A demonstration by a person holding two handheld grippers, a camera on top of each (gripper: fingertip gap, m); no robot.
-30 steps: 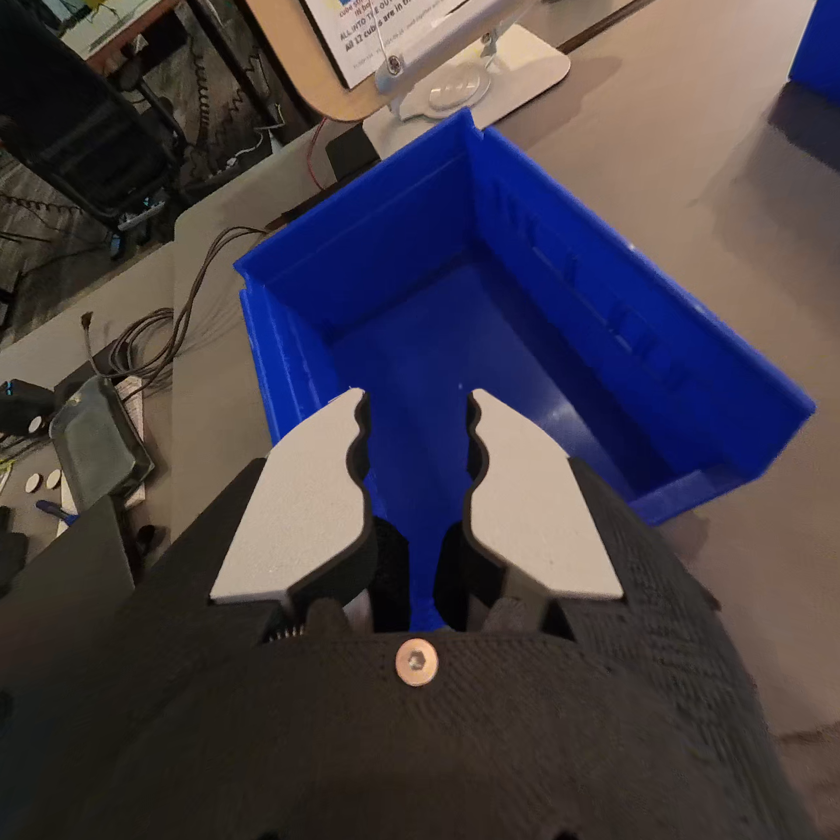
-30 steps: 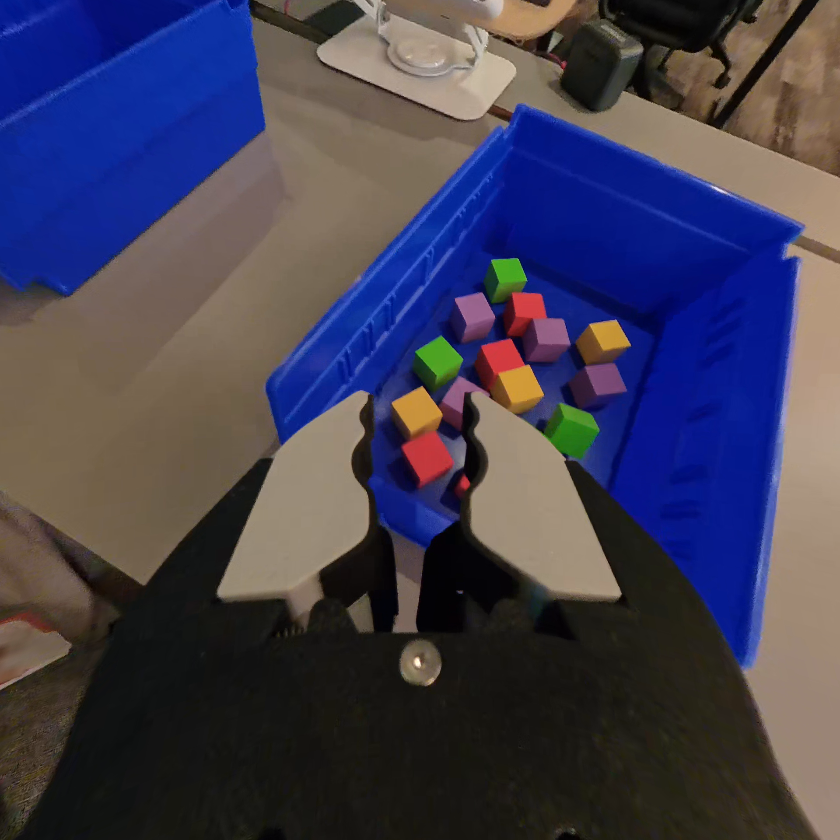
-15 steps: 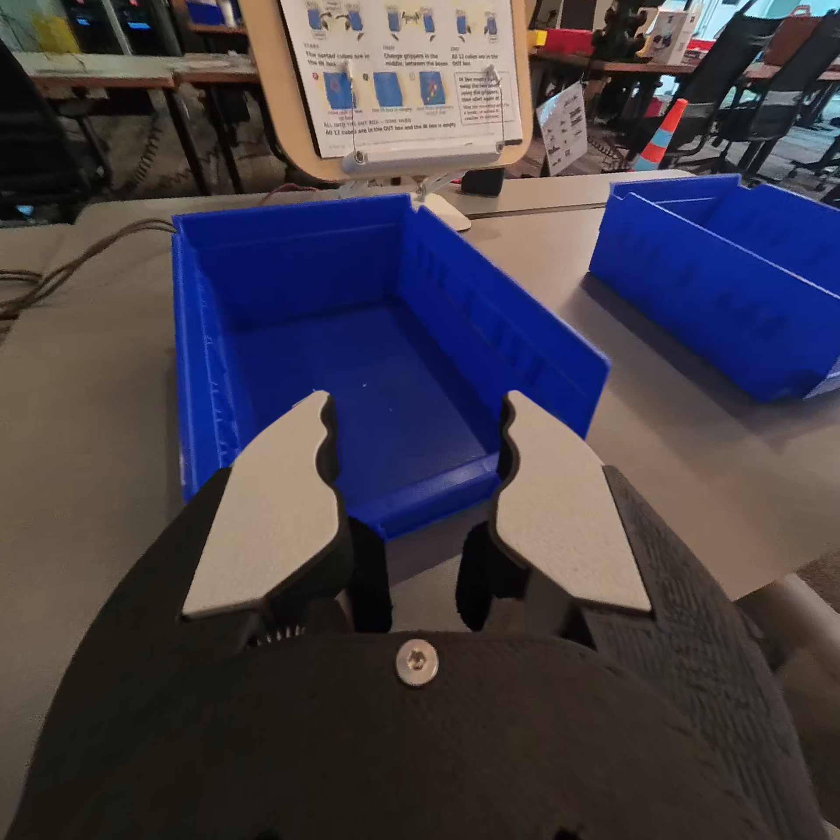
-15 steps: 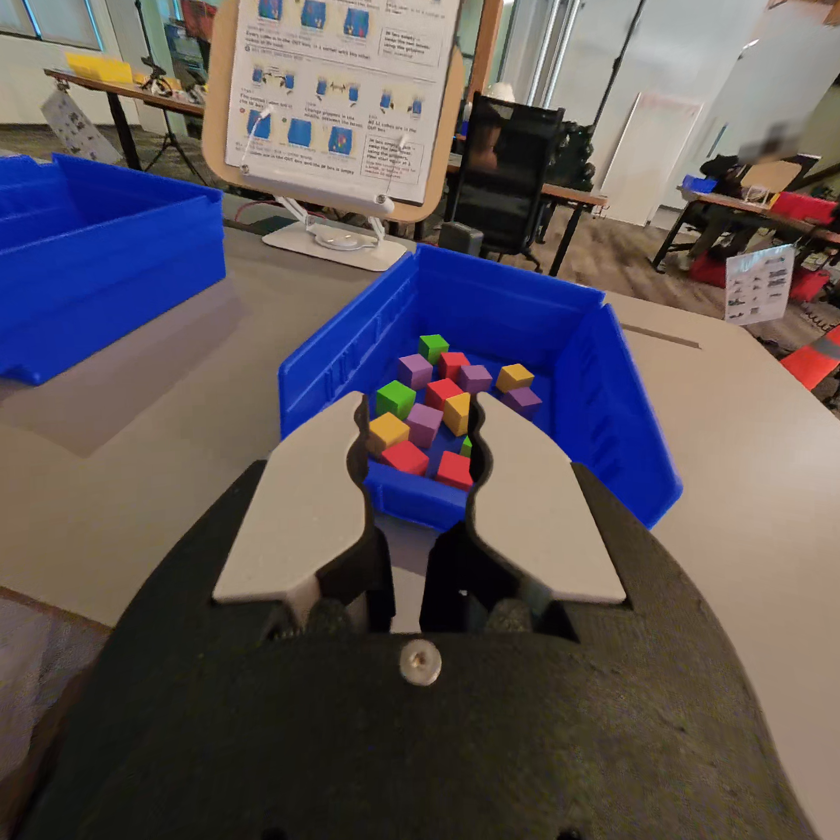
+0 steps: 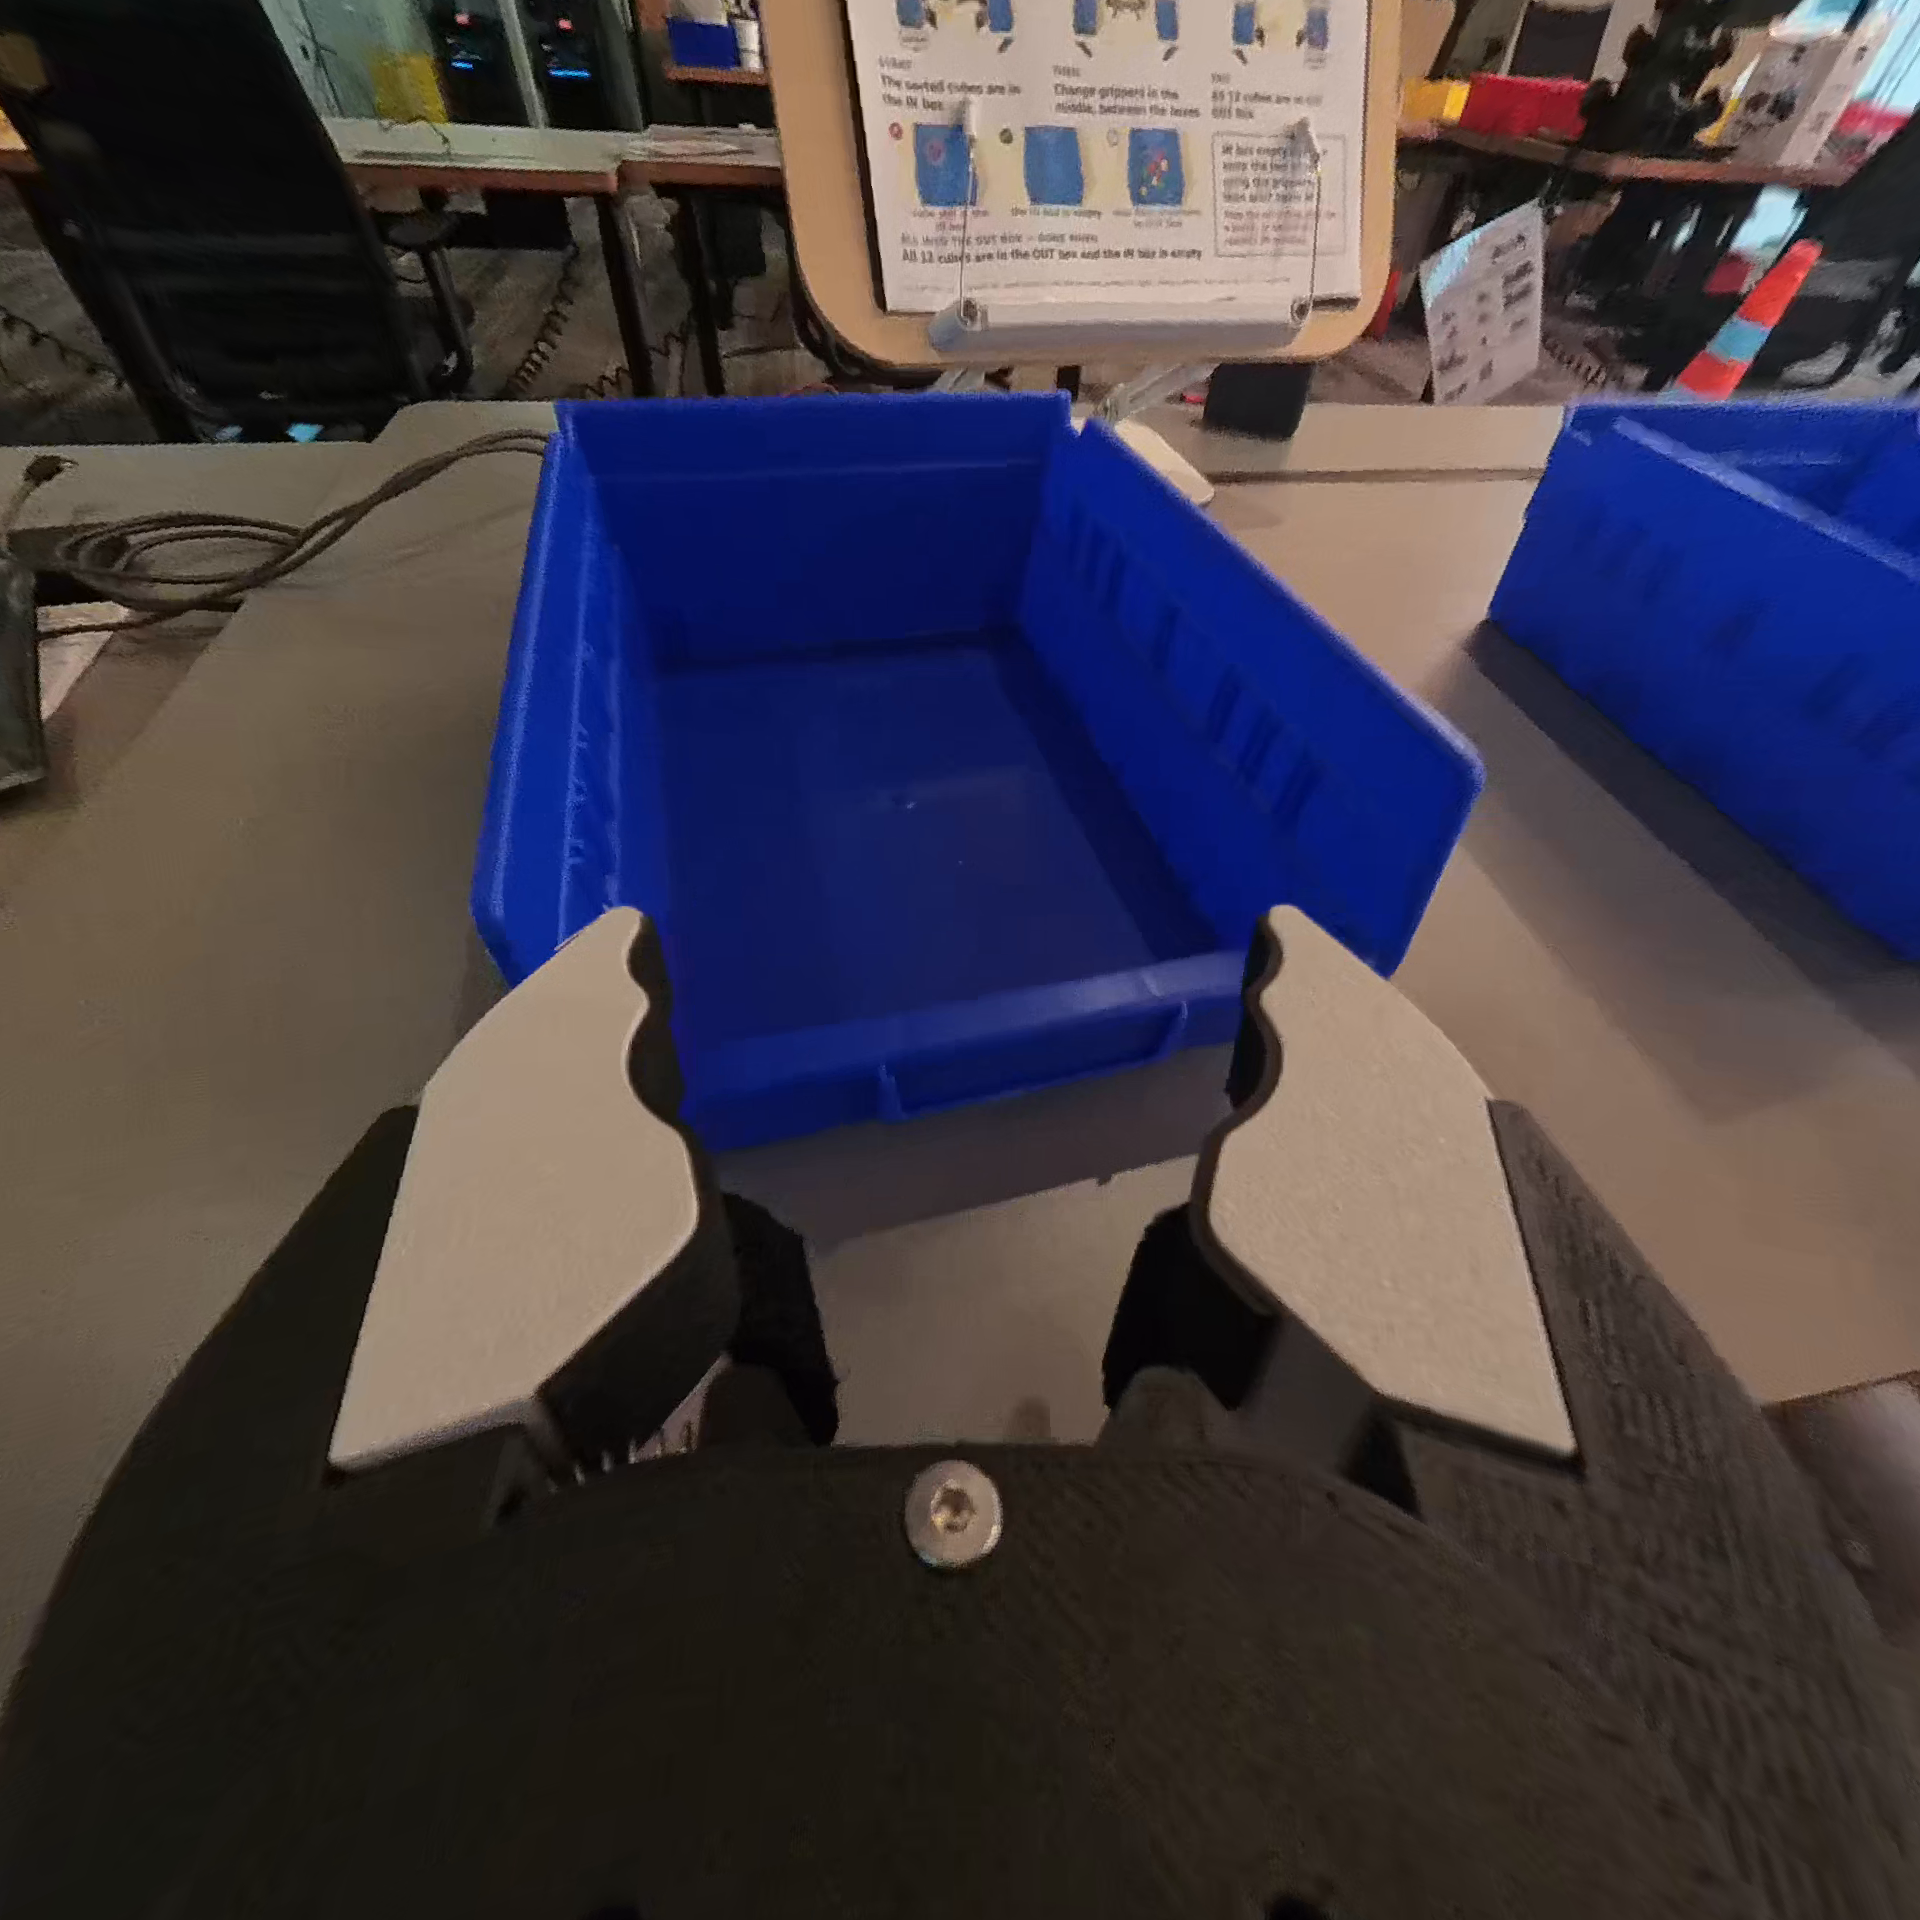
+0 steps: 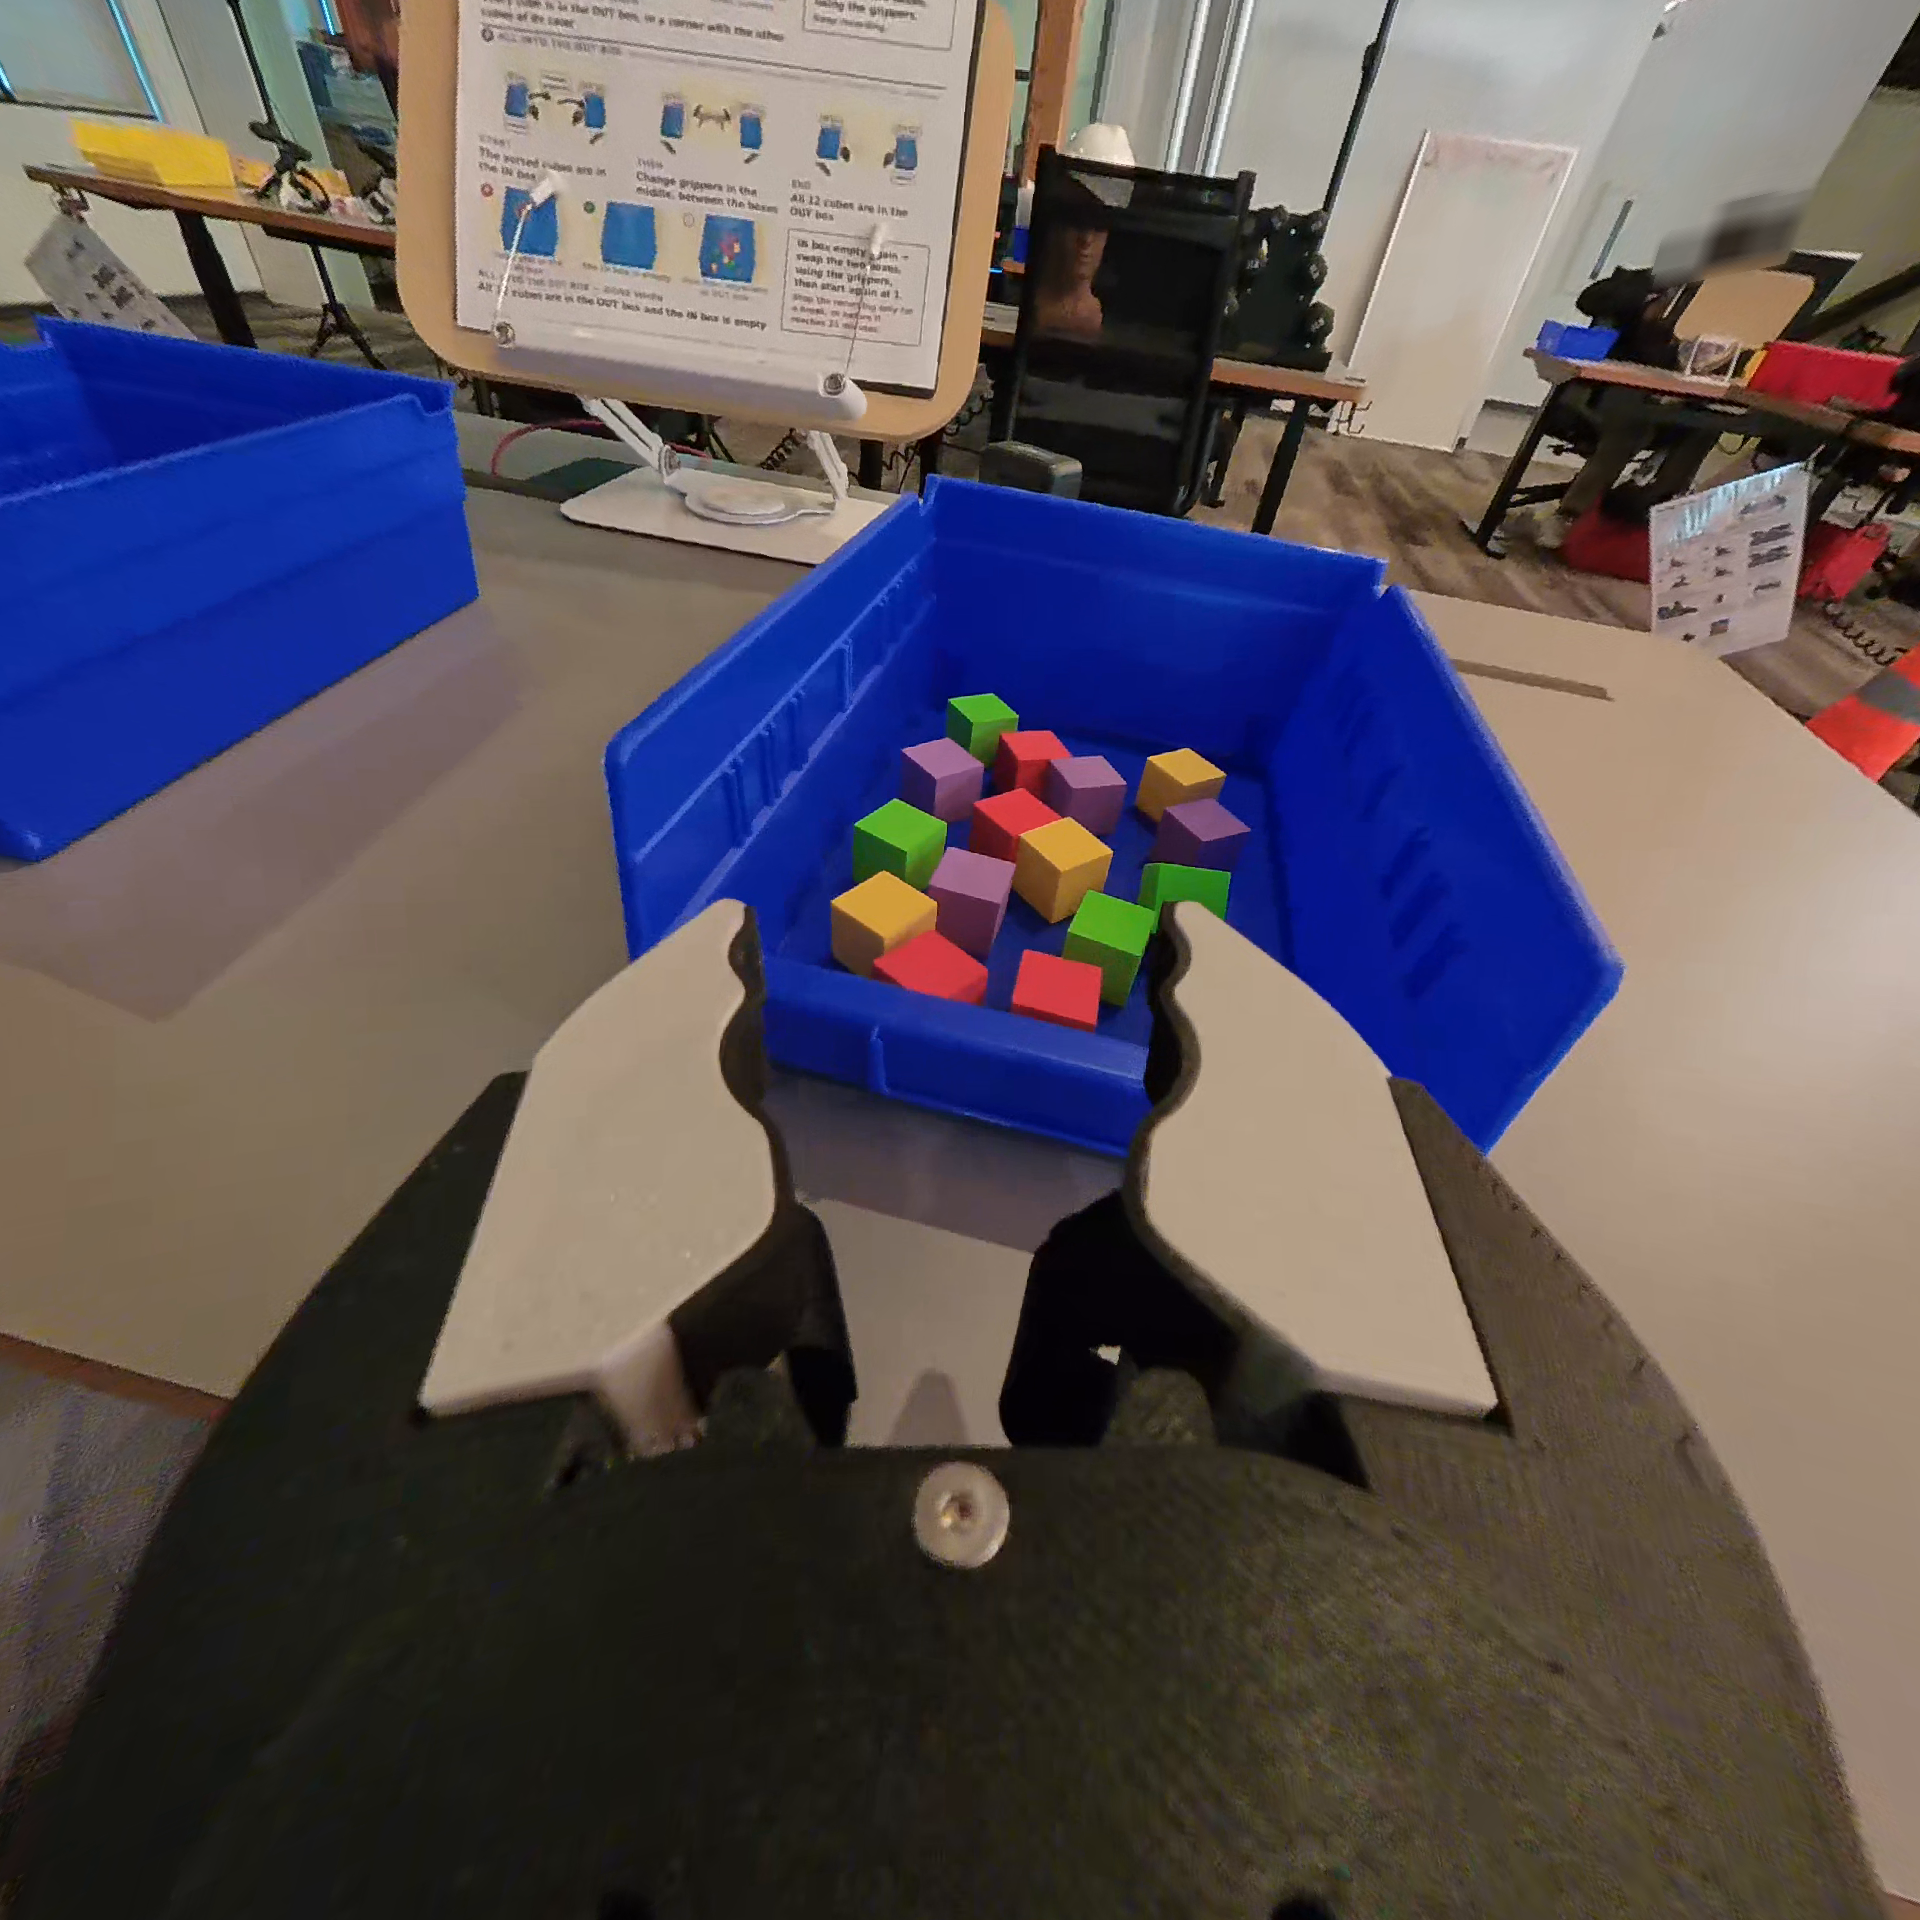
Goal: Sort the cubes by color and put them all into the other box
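Observation:
In the left wrist view my left gripper (image 5: 951, 940) is open and empty, just in front of the low front lip of an empty blue bin (image 5: 1236, 665). In the right wrist view my right gripper (image 6: 956, 925) is open and empty, just in front of another blue bin (image 6: 1382, 831) that holds several small cubes: red (image 6: 1055, 987), green (image 6: 899, 840), yellow (image 6: 1060, 864) and purple (image 6: 971, 894). Each bin also shows at the edge of the other view, one at the right of the left wrist view (image 5: 1714, 623) and one at the left of the right wrist view (image 6: 229, 561).
Both bins stand on a grey table (image 5: 260, 831). An instruction board on a white stand (image 6: 717, 208) is behind and between the bins. Cables (image 5: 187, 540) lie at the table's far left. Chairs, desks and an orange cone (image 5: 1756, 322) are beyond the table.
Both grippers tilted up from looking down into the bins, pulled back toward the near edge, and opened wider.

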